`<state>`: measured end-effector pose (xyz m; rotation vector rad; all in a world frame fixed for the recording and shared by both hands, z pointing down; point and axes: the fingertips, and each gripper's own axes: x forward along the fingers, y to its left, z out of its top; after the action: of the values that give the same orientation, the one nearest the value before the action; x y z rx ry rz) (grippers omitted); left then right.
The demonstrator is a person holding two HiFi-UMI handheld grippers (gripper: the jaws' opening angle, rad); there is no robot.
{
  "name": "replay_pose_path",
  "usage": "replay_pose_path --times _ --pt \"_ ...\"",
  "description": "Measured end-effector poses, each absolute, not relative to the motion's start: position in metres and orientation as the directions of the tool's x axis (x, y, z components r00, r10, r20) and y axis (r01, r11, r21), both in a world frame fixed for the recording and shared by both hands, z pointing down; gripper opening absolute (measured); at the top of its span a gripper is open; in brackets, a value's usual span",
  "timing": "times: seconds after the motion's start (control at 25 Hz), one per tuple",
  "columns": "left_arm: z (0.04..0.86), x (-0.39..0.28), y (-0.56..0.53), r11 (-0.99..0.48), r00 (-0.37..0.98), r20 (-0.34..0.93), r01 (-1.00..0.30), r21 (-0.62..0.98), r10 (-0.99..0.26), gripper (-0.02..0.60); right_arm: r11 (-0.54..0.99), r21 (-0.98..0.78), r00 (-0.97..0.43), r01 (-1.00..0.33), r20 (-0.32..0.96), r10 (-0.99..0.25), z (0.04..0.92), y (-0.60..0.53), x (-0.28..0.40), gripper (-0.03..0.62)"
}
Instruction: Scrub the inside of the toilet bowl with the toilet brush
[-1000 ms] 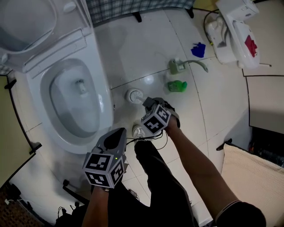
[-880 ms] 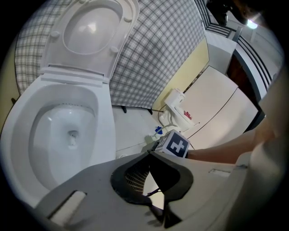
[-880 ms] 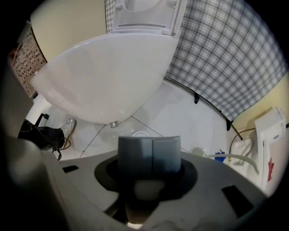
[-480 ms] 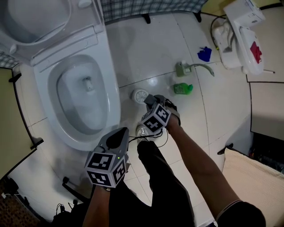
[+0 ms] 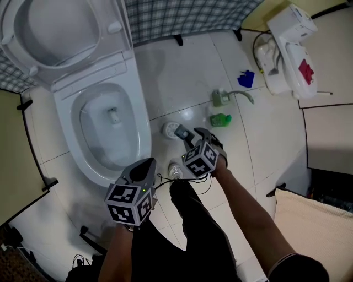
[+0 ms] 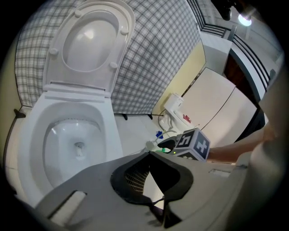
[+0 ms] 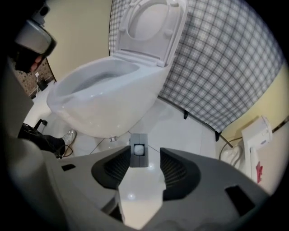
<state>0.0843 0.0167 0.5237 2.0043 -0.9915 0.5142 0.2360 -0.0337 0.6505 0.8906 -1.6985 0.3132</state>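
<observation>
Bathroom with a glossy white tiled floor [image 5: 176, 71] and a checked curtain [image 5: 182, 14] behind; toilet bowl [image 5: 105, 126] with its lid up; toilet brush [image 7: 138, 161] upright on the floor beside it, between the wide right tongs [image 7: 145, 152], which have just been opening; left tongs [image 6: 149, 155] closed, empty.

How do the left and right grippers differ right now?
Left gripper: jaws together, empty. Right gripper: jaws apart, just been opening, the brush handle between them, not clamped. Left gripper hangs by the toilet front; right gripper by the brush holder. Both point downward.
</observation>
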Motion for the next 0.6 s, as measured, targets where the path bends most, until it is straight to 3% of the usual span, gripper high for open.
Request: replay_pose_path --times 0.28,0.4,0.48,0.6 --pt "0.453 0.057 0.013 -0.396 0.606 0.623 -0.795 0.458 -0.495 0.009 0.571 0.169 -0.185 -0.803 0.840 -0.509 0.521 -0.019 0.213 0.219" --pt "0.419 0.035 0.016 -0.383 0.579 0.612 -0.815 0.434 -0.539 0.009 0.518 0.150 -0.223 -0.842 0.778 -0.588 0.457 -0.021 0.193 0.156" --pt "0.395 0.020 0.013 -0.385 0.547 0.599 -0.837 0.389 -0.584 0.009 0.498 0.145 -0.254 -0.855 0.719 -0.647 0.414 -0.030 0.179 0.071" --pt "0.359 -0.004 0.009 -0.379 0.508 0.565 -0.861 0.339 -0.650 0.009 0.517 0.113 -0.343 -0.848 0.628 -0.699 0.358 -0.042 0.148 0.023"
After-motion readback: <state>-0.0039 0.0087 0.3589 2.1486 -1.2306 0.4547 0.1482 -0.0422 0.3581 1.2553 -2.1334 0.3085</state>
